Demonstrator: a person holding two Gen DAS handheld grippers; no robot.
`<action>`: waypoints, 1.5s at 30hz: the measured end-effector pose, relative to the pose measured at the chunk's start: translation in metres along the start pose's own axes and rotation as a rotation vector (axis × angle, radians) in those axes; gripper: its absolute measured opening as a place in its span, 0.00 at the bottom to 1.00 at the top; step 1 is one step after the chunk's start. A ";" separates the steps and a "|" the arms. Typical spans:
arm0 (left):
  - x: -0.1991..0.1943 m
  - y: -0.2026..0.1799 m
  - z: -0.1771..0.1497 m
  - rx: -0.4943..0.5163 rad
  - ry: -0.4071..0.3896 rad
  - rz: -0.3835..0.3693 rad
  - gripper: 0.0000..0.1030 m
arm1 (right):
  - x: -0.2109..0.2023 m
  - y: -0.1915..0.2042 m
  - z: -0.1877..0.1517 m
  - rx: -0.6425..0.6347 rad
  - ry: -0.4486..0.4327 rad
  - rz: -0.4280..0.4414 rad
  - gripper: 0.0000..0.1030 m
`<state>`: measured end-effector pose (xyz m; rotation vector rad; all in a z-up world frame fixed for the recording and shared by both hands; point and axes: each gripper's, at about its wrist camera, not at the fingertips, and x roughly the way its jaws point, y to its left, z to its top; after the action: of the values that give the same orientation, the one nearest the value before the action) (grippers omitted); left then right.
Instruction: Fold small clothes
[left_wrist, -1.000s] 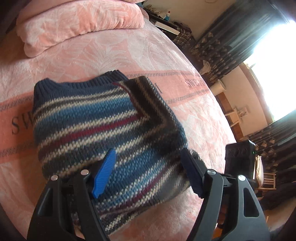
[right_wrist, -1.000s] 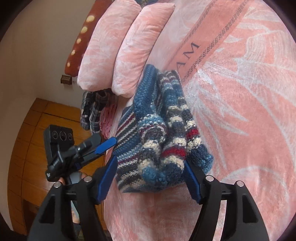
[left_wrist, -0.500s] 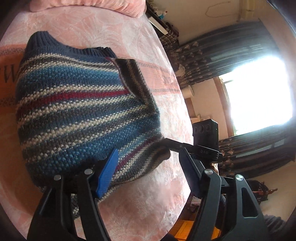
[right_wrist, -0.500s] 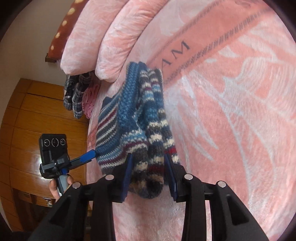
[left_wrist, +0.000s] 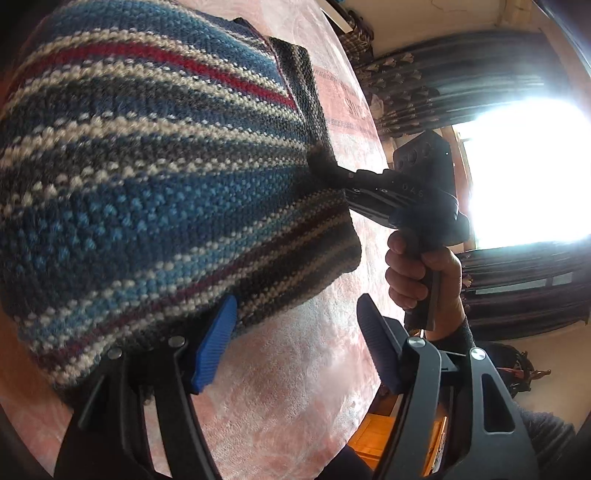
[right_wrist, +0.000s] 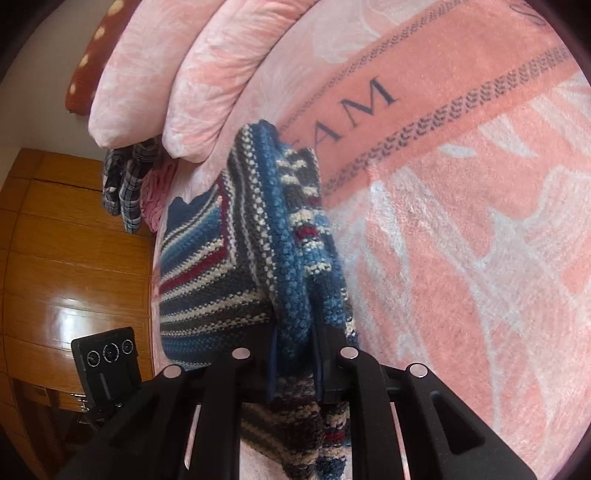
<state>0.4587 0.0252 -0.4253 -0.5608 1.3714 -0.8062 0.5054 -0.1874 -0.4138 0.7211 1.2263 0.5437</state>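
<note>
Pinching sweater (right_wrist: 295, 295) edge: right tongs (right_wrist: 295, 373) | left tongs (left_wrist: 295, 347) agape beside it

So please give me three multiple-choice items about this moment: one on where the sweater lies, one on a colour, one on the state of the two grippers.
1. Where does the striped sweater lie?
A. on the pink blanket
B. on a wooden floor
C. in a basket

2. What colour are the left gripper finger pads?
A. green
B. blue
C. yellow

3. How do the grippers stand?
A. both open
B. both shut on cloth
C. right gripper shut on the sweater, left open

Key: 1 A, pink blanket shows beneath and around it; 2 B, blue pads show in the left wrist view; 3 C, knit is pinched between the right fingers, while the left ones stand apart.
</note>
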 end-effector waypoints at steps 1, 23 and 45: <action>-0.004 -0.005 -0.001 0.013 -0.007 -0.014 0.65 | -0.005 0.009 0.004 -0.020 -0.015 0.010 0.22; -0.093 -0.006 0.045 -0.011 -0.257 -0.222 0.67 | -0.022 0.041 0.044 -0.108 -0.090 -0.045 0.37; -0.038 0.012 0.037 0.065 -0.105 0.175 0.39 | -0.014 0.040 -0.026 -0.124 0.052 0.035 0.29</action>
<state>0.4967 0.0584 -0.4052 -0.4201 1.2742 -0.6677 0.4766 -0.1656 -0.3796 0.6272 1.2189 0.6651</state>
